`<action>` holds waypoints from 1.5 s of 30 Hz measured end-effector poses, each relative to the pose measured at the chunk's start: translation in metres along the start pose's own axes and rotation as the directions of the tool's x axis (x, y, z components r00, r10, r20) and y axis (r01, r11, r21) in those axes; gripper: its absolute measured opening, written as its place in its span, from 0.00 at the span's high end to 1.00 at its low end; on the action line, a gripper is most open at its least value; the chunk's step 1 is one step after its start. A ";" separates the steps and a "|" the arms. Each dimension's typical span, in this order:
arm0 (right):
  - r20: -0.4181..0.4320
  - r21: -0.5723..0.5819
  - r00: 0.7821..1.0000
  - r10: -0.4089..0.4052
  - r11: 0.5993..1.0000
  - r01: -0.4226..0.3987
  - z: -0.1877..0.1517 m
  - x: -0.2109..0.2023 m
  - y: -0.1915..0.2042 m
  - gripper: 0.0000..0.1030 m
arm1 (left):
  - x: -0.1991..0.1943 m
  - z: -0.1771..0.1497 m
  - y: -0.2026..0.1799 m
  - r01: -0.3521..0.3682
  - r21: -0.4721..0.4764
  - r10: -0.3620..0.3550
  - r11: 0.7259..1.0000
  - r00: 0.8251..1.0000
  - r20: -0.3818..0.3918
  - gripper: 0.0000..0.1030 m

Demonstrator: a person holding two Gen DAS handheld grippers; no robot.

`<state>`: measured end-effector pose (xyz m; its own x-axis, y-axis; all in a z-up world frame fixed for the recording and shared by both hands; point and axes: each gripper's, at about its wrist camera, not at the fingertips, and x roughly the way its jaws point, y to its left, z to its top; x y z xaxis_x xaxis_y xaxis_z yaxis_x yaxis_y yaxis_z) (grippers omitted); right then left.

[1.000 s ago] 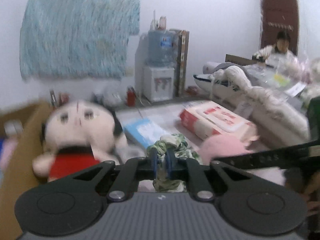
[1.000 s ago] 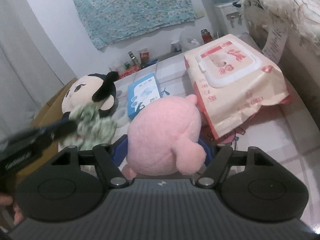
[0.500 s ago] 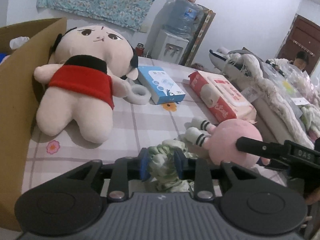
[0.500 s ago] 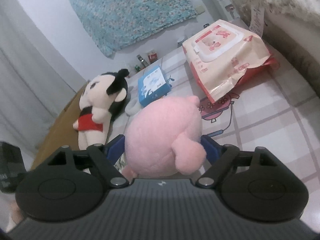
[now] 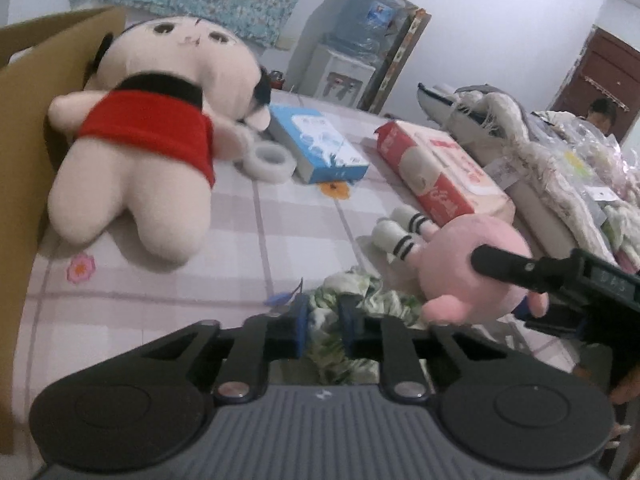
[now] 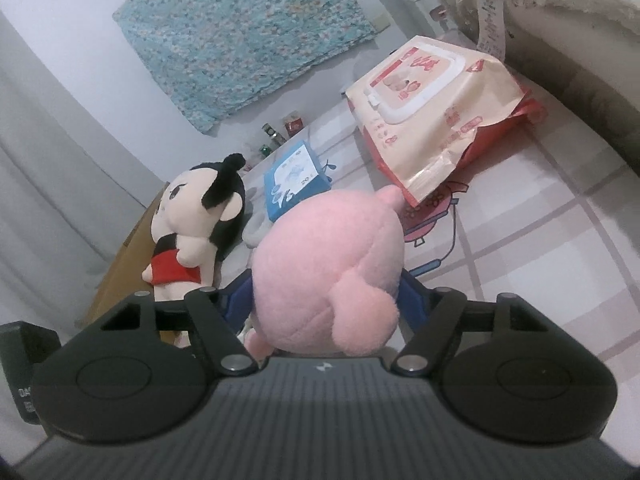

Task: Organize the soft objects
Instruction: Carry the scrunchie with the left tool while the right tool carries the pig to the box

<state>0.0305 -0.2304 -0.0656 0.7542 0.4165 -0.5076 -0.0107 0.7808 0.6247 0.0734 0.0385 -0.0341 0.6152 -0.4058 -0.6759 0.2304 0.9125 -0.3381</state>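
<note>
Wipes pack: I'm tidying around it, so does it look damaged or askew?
The wipes pack lies tilted, its near end crumpled and lifted off the checked tablecloth. Its lid flap looks shut, and nothing has spilled.

home | water dispenser (image 5: 344, 76) | checked tablecloth (image 5: 280, 240) | wall cloth (image 6: 240, 36)

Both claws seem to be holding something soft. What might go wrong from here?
The right gripper squeezes only the sides of the round pink plush, which could slip out. The left gripper pinches one fold of the green patterned cloth; its loose part touches the plush and might snag.
</note>
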 end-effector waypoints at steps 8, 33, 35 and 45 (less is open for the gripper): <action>0.044 0.000 0.999 -0.032 0.999 0.032 -0.019 -0.023 0.004 0.33 | -0.025 -0.007 -0.023 -0.138 0.151 0.124 0.979 0.987 0.098 0.92; -0.012 -0.065 0.953 0.301 0.951 -0.301 0.003 -0.029 0.149 0.32 | -0.252 0.071 0.070 -0.469 0.093 0.409 0.878 0.839 0.359 0.91; -0.043 -0.086 0.942 0.333 0.938 -0.335 0.008 -0.010 0.177 0.32 | -0.252 0.077 0.094 -0.499 0.072 0.450 0.864 0.828 0.334 0.91; -0.230 -0.178 0.881 0.413 0.872 -0.455 0.006 0.096 0.308 0.32 | -0.186 0.092 0.250 -0.542 0.023 0.542 0.840 0.840 -0.015 0.88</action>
<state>0.1034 0.0472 0.0815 0.5095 0.7966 -0.3254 -0.4696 0.5742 0.6706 0.0864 0.3472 0.0675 0.6302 0.1533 -0.7611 -0.1223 0.9877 0.0977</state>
